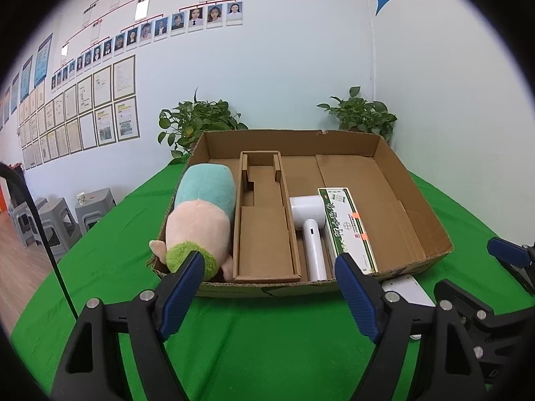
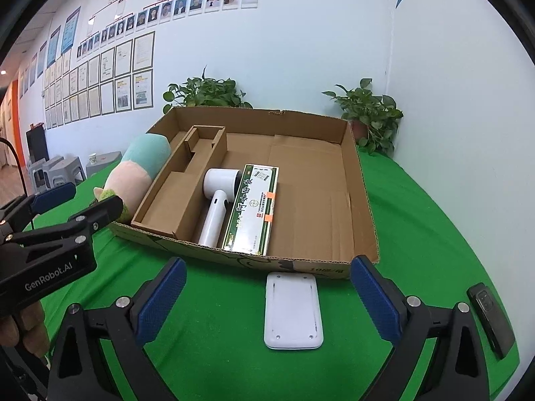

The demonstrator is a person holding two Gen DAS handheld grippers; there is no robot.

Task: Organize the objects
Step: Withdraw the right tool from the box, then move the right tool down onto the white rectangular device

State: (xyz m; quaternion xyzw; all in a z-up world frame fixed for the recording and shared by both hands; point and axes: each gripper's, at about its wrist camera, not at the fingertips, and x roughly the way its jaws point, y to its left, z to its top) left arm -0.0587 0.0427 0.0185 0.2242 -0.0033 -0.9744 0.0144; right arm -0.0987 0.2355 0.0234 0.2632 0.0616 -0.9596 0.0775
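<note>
Right claw (image 2: 267, 300), spread wide and empty, brackets the flat white rounded-rectangle plastic device (image 2: 293, 310) on the green cloth, just outside the shallow brown cardboard tray (image 2: 362, 197); closing off-centre could likely skid it against the tray wall. Left claw (image 1: 269, 287) likewise gapes empty. Tray contents: pastel plush toy (image 1: 200, 214), green printed carton (image 1: 346, 227), white hair dryer (image 1: 311, 224).

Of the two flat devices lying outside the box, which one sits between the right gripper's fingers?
The white device, lying between them; the black one lies outside the right-hand finger.
</note>
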